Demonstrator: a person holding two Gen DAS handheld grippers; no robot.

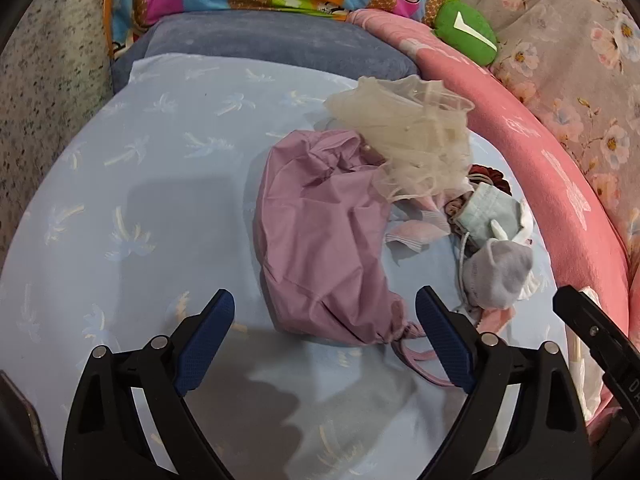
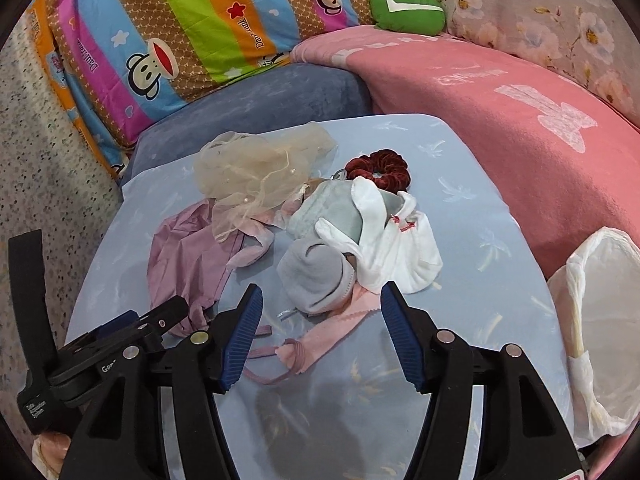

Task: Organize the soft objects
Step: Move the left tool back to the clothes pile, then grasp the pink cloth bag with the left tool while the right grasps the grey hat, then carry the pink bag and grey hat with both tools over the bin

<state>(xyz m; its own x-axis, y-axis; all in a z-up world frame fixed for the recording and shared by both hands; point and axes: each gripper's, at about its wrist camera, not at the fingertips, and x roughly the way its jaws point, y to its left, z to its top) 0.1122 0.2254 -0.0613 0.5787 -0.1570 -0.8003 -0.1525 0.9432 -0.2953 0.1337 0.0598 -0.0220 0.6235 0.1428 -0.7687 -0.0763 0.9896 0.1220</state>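
Blue ribbed pads line both tools, and both stand spread with nothing between them. The left tool (image 1: 325,336) hangs over the near end of the mauve drawstring bag (image 1: 320,240), its pads either side of the gathered neck but clear of the cloth. The right tool (image 2: 321,332) hovers just short of the grey knit cap (image 2: 316,276) and the pink cloth strip (image 2: 340,324) that lies under it.

All of it rests on a pale blue pillow (image 2: 480,200) printed with small palm shapes, a soft surface that will give under any downward push.

The bag looks thin, light and limp, and its crumpled folds are easy to pinch. My judgement is that the bunched neck with its cord (image 1: 416,360) is the surest hold, since a pinch on the flat body may only lift one layer. The cap is thicker and springy, so a fold at its rim should grip well.

Behind the cap lie a white cloth piece with red stitching (image 2: 404,256) and a pale green pouch (image 2: 340,208), overlapping; lifting one will probably drag the other. Further back the cream mesh veil (image 2: 256,176) is puffy and almost weightless, likely to snag on the pad ribs. The dark red velvet scrunchie (image 2: 380,168) sits furthest, a compact ring that is easy to pinch across.

At the right edge a white plastic bag (image 2: 600,320) stands open, possibly the place for sorted items.
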